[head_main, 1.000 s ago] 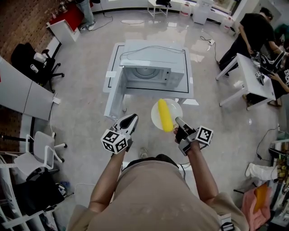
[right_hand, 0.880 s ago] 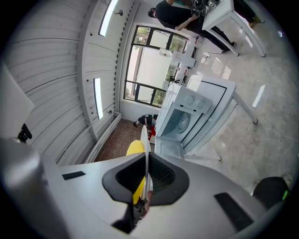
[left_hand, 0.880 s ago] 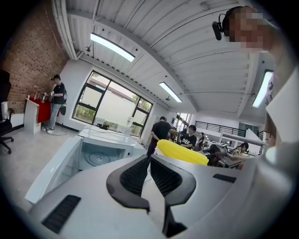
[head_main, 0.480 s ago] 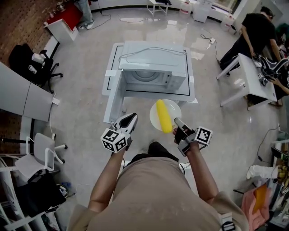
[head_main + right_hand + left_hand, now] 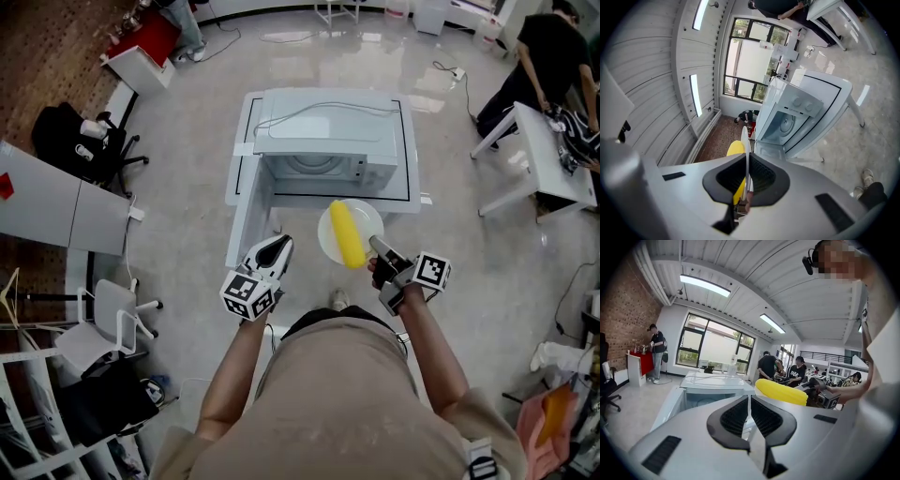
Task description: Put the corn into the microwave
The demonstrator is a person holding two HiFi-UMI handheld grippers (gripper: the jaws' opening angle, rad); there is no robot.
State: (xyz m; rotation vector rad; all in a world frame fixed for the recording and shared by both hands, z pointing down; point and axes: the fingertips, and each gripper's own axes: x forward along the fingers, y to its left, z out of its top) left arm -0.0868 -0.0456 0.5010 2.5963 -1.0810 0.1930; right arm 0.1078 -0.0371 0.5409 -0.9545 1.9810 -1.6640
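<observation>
- While pinching the near rim of a round white plate (image 5: 367, 217) between the closed jaws of the right hand-held gripper (image 5: 375, 242), holds it out flat ahead of the body.
- Carries on that plate a long yellow cob of corn (image 5: 347, 234), laid across the middle with one end pointing at the microwave.
- Holds the left hand-held gripper (image 5: 279, 242) just left of the plate, jaws drawn together with nothing between them (only a thin slit shows).
- Faces a boxy white microwave oven (image 5: 323, 131) on a low white desk (image 5: 242, 141), its door (image 5: 248, 220) swung open to the left.
- Has plate and corn near the oven's mouth but outside it, above the glossy grey floor (image 5: 178, 187).
</observation>
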